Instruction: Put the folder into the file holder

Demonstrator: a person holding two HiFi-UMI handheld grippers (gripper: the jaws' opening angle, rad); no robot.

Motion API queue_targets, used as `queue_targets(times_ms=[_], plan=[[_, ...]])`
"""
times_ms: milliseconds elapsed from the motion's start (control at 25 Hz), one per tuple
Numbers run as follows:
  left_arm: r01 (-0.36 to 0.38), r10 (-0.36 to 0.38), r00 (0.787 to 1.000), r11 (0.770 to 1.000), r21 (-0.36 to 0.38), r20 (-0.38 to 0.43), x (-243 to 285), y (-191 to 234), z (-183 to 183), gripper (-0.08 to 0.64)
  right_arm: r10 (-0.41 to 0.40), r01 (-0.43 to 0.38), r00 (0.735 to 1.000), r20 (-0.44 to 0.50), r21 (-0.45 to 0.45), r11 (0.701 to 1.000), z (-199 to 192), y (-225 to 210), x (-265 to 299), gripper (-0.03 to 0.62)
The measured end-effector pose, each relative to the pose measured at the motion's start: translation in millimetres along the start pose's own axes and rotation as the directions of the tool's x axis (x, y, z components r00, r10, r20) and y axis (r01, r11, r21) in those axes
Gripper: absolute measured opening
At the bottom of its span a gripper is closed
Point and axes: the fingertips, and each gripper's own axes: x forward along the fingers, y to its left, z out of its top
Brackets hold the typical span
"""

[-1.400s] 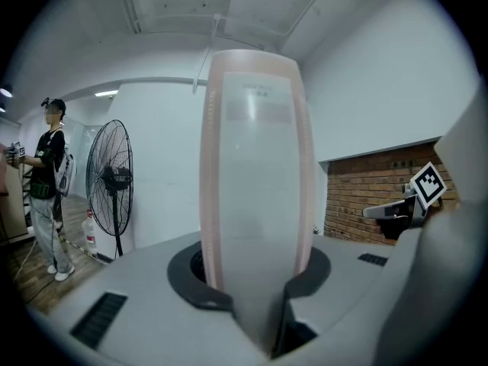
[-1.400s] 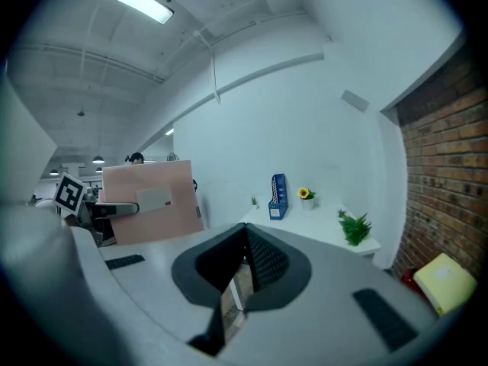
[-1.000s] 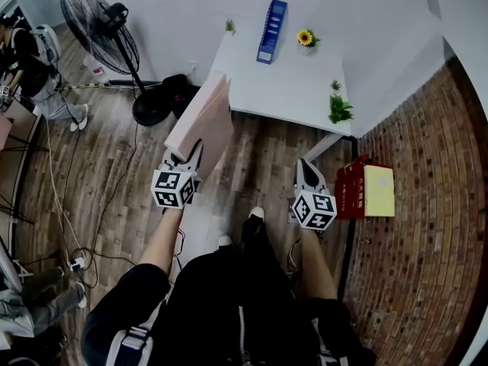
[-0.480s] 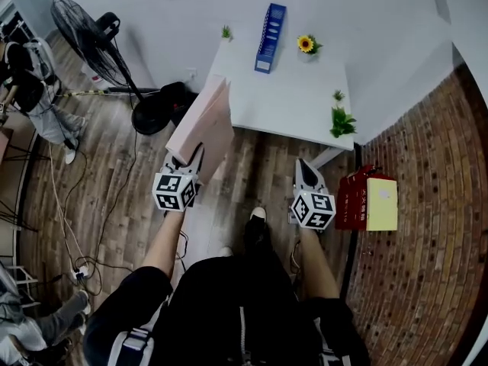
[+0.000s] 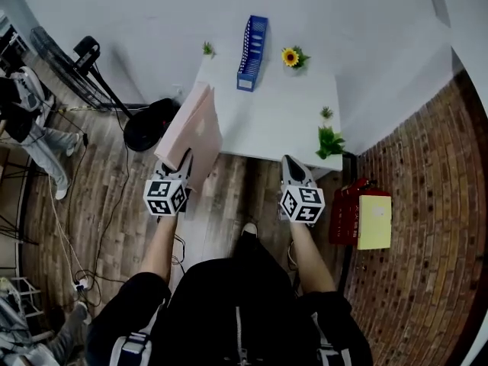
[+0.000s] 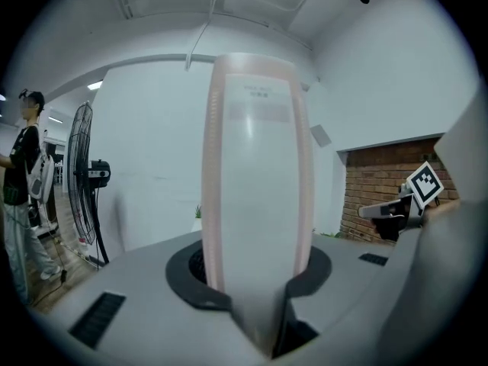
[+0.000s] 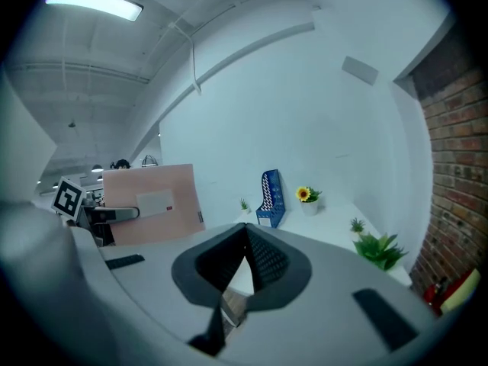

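Observation:
A pink folder [image 5: 194,124] stands upright in my left gripper [image 5: 185,158], which is shut on its lower edge; the jaws have just eased a little wider with the folder still between them. In the left gripper view the folder [image 6: 255,204] fills the middle and hides what lies ahead. The blue file holder [image 5: 252,43] stands at the far edge of the white table [image 5: 282,117], beyond both grippers. My right gripper [image 5: 292,164] hovers at the table's near edge, shut and empty. The right gripper view shows the file holder [image 7: 271,197] ahead and the folder [image 7: 149,200] at the left.
On the table are a sunflower pot [image 5: 290,56] beside the file holder, a small plant [image 5: 207,48] at the far left corner and a green plant [image 5: 329,139] at the right edge. A standing fan [image 5: 72,63] is at the left. A red and yellow item [image 5: 358,212] is by the brick wall.
Both grippers and the folder have moved forward toward the table; the folder's top now overlaps the table's left corner. The right gripper has reached the table's near edge.

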Motion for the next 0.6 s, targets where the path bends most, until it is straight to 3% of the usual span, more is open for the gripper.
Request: queue_targets(times_ms=[280,600], plan=[[-0.040,0.040,0.999,0.999,0.000,0.017,50.2,-9.0,14.6,0.144,0.036,-0.036,0.999,0.005,-0.010,0.999,22.5,-45.2,38.5,0.009],[-0.057,0.057,0.998,0.998,-0.004,0.021,86.8,-15.5,22.7,0.144,0.051,-0.051,0.999,-0.017,0.009,0.999,22.2,-73.8,67.8,0.009]])
